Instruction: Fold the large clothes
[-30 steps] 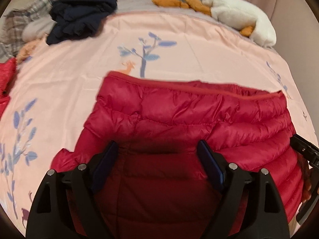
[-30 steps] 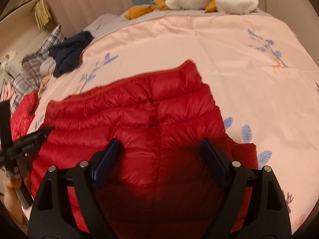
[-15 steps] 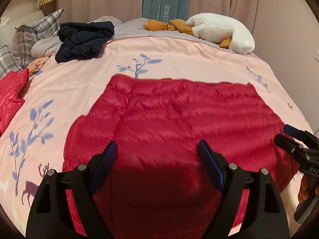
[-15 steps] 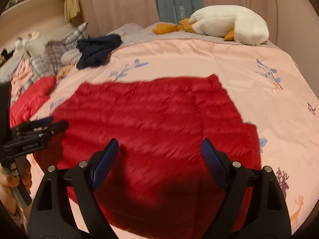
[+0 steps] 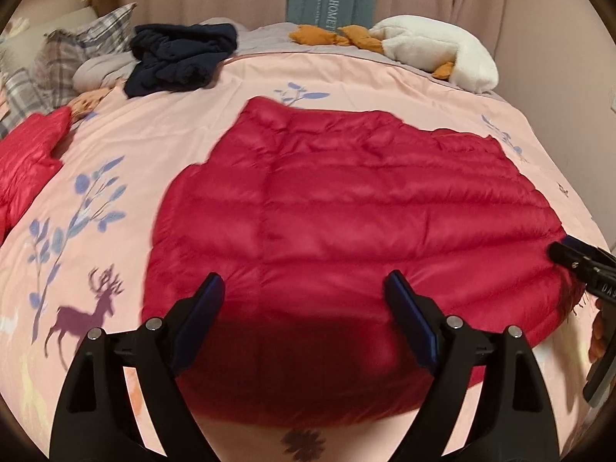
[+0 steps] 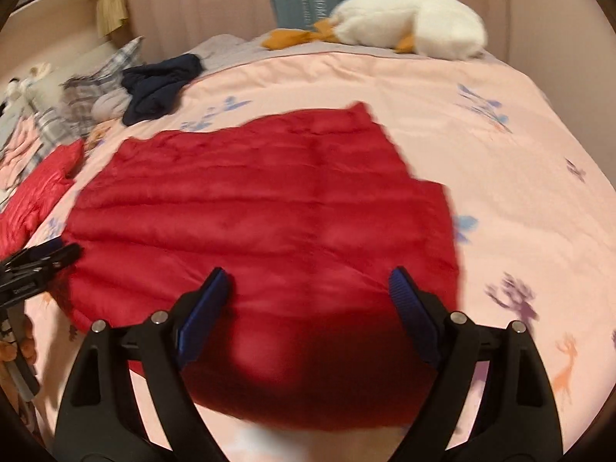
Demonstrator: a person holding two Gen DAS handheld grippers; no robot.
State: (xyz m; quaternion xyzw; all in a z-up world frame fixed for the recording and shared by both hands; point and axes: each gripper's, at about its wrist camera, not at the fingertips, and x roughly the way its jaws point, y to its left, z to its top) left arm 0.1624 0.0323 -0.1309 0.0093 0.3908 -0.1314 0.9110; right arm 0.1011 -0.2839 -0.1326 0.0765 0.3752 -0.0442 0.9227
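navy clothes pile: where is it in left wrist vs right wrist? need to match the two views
Left wrist: navy clothes pile sits upper left, at the far edge of the pink bedspread, beyond the red puffer jacket.
Right wrist: navy clothes pile sits upper left too, nearer the picture's left edge, beside the plaid pillows.
Shared landmark: the white goose plush, at the top right in both views.

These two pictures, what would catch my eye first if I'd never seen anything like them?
A big red puffy jacket spread flat in the middle of a pink bedspread printed with deer and leaves. In front, each camera shows its own open black claw, left claw and right claw, above the jacket's near edge. A white plush goose lies at the far edge.
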